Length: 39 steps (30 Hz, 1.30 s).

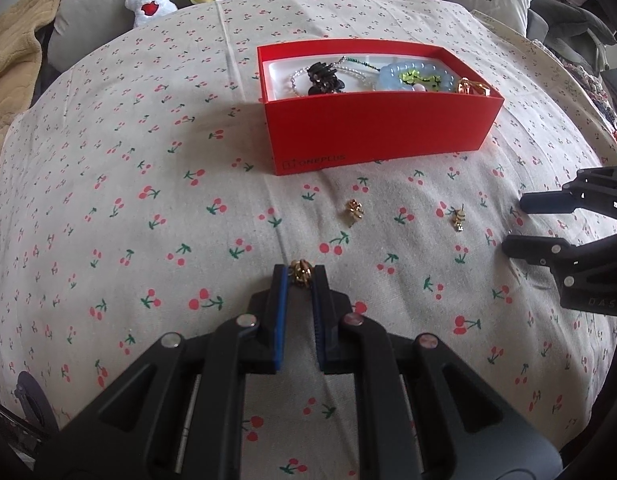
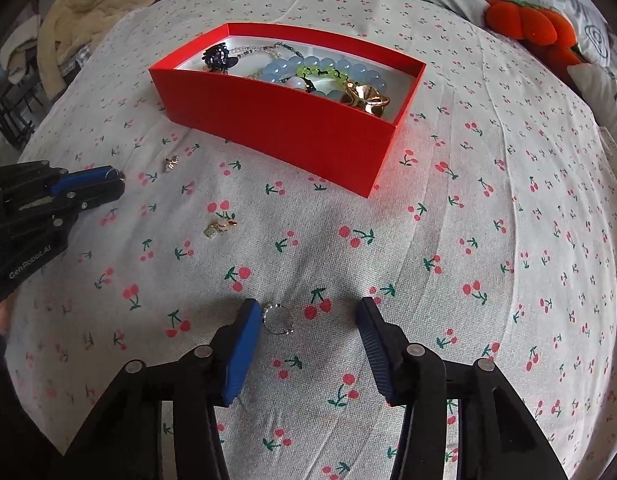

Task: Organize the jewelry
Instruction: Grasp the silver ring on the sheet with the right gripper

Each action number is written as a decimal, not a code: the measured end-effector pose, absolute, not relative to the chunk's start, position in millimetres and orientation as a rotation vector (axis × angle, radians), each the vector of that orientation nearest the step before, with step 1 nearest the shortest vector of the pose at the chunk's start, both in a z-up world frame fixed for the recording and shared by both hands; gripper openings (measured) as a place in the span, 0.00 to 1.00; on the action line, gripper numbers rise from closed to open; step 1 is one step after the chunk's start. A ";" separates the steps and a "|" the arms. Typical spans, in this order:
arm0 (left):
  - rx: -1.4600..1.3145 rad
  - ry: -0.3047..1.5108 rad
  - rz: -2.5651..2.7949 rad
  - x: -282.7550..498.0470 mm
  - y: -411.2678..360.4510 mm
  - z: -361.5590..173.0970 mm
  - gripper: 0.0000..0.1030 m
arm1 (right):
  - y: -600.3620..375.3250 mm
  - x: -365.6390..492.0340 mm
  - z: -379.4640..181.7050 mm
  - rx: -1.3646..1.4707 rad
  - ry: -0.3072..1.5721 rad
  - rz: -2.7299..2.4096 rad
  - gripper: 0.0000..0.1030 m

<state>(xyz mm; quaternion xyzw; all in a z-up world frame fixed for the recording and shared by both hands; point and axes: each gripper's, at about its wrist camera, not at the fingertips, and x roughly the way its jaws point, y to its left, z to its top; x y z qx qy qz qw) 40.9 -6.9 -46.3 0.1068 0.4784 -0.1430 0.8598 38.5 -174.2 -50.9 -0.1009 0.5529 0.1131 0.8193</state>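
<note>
1. On the cherry-print bedsheet [image 1: 108, 200] the red box [image 1: 380, 136] stands open, and several pieces already lie inside it: a pale blue bead bracelet [image 2: 328, 70], a dark flower-shaped piece [image 2: 216, 56], a thin bead chain [image 1: 300, 76] and a large gold piece [image 2: 366, 98] at the right end of the box. I judge this part of the task as done.

2. Outside the box some small pieces remain — a gold earring [image 1: 354, 210] just in front of the box, a second gold earring [image 1: 458, 218] to its right, and a thin silver ring [image 2: 277, 319] on the sheet. So the task looks well along, but not finished.

3. The left gripper [image 1: 300, 276] is low over the sheet and points toward the box. Its blue pads are closed on a small gold piece [image 1: 300, 273], pinched at the very tips. In my judgement this piece must next be carried to the box.

4. The right gripper [image 2: 306, 312] is held low and tilted down at the sheet, with its jaws spread wide and holding nothing. The silver ring lies between the fingers, touching or almost touching the left pad [image 2: 244, 328] — I cannot tell which. It seems ready to close on the ring.

5. The two grippers are well apart, so I do not expect them to collide.
</note>
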 end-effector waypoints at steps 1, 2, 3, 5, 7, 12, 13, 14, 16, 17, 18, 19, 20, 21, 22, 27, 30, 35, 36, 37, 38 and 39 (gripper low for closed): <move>0.223 1.005 -0.299 40.7 -6.6 -46.3 0.13 | -172.1 38.9 -50.8 -0.226 1.173 0.246 0.40; 0.221 1.006 -0.298 40.5 -6.3 -46.2 0.13 | -170.5 39.8 -50.9 -0.233 1.169 0.252 0.37; 0.219 1.007 -0.297 40.4 -6.0 -46.0 0.13 | -168.8 40.4 -50.9 -0.236 1.167 0.262 0.30; 0.216 1.009 -0.294 40.5 -5.5 -45.6 0.13 | -167.3 42.5 -52.2 -0.229 1.173 0.290 0.18; 0.213 1.011 -0.292 40.2 -4.7 -45.2 0.13 | -164.8 43.2 -53.2 -0.234 1.174 0.296 0.16; 0.204 1.016 -0.287 38.5 -1.7 -44.3 0.13 | -159.7 33.7 -49.9 -0.220 1.172 0.295 0.15; 0.200 1.018 -0.285 38.4 -0.9 -43.6 0.13 | -161.6 34.6 -48.8 -0.209 1.174 0.299 0.15; 0.195 1.020 -0.283 38.7 -0.1 -42.6 0.13 | -164.2 36.1 -47.3 -0.194 1.177 0.303 0.15; 0.182 1.020 -0.281 39.5 2.0 -39.9 0.13 | -168.4 38.0 -43.5 -0.161 1.182 0.307 0.15; 0.176 1.018 -0.280 39.4 2.8 -38.3 0.13 | -169.3 37.4 -40.8 -0.148 1.180 0.306 0.15; 0.171 1.016 -0.280 39.4 3.5 -36.7 0.13 | -171.0 38.4 -38.0 -0.141 1.176 0.306 0.15; 0.168 1.013 -0.281 39.8 4.0 -35.2 0.13 | -172.1 38.9 -35.0 -0.137 1.170 0.305 0.15; 0.164 1.012 -0.281 40.1 4.5 -34.1 0.13 | -173.2 39.5 -32.1 -0.133 1.162 0.304 0.15; 0.159 1.011 -0.279 40.4 4.9 -33.0 0.13 | -174.5 39.9 -29.2 -0.129 1.156 0.303 0.15; 0.153 1.010 -0.278 40.7 5.4 -31.7 0.13 | -175.8 40.7 -26.3 -0.125 1.150 0.302 0.15; 0.140 0.991 -0.282 42.5 3.2 -21.6 0.13 | -180.6 38.3 -12.1 -0.085 1.121 0.283 0.15; 0.130 0.980 -0.287 46.0 -1.8 -13.9 0.13 | -184.9 42.6 -7.2 -0.062 1.110 0.267 0.15; 0.113 0.959 -0.303 54.8 -14.7 -1.8 0.13 | -187.9 49.0 3.1 -0.024 1.082 0.247 0.15; 0.112 0.955 -0.306 56.7 -17.6 0.2 0.13 | -188.1 50.7 5.4 -0.016 1.075 0.243 0.15; 0.111 0.952 -0.309 58.4 -21.0 1.8 0.13 | -188.2 52.5 7.6 -0.011 1.068 0.239 0.15; 0.114 0.948 -0.310 60.0 -24.4 3.5 0.13 | -187.8 54.4 9.4 -0.009 1.061 0.236 0.15; 0.116 0.943 -0.311 61.7 -27.4 5.1 0.13 | -187.2 56.2 10.9 -0.007 1.057 0.235 0.15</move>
